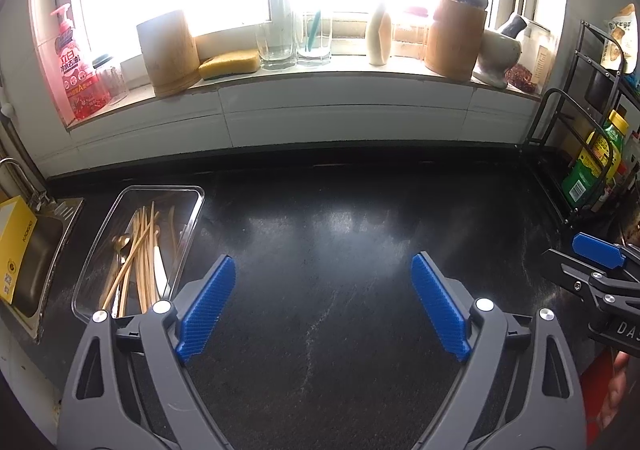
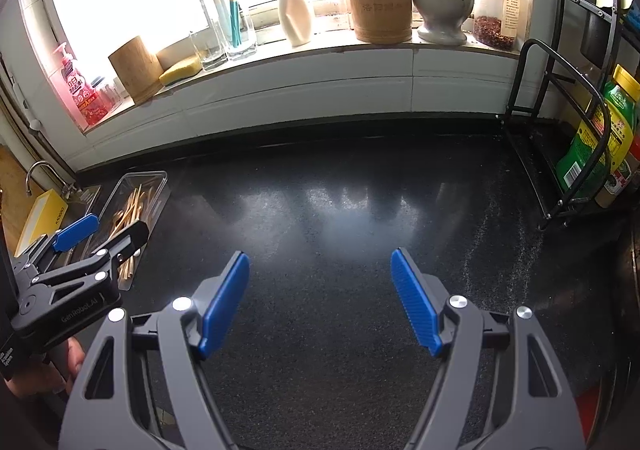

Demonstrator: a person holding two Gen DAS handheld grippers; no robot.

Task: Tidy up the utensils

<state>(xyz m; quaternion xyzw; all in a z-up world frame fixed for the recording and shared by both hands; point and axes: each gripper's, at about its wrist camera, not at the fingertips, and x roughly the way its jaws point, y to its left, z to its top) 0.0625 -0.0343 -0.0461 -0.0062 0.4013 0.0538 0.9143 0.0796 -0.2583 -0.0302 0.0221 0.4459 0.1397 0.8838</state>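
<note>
Chopsticks (image 1: 138, 262), slender and of pale wood, are heaped with what may be a gold spoon (image 1: 120, 244) in a clear plastic tray (image 1: 192, 217) beside the steel sink (image 1: 36, 254). Left gripper (image 1: 323, 270) and right gripper (image 2: 320, 264) are held spread over speckled black countertop (image 1: 340, 234).

Left gripper (image 1: 323, 292): jaws spread wide, blue pads facing inward, nothing between them, held low and level. Right gripper (image 2: 320, 286): jaws likewise wide apart, nothing gripped, level beside the left; operator's fingers (image 2: 74, 360) visible beneath the left unit.
</note>
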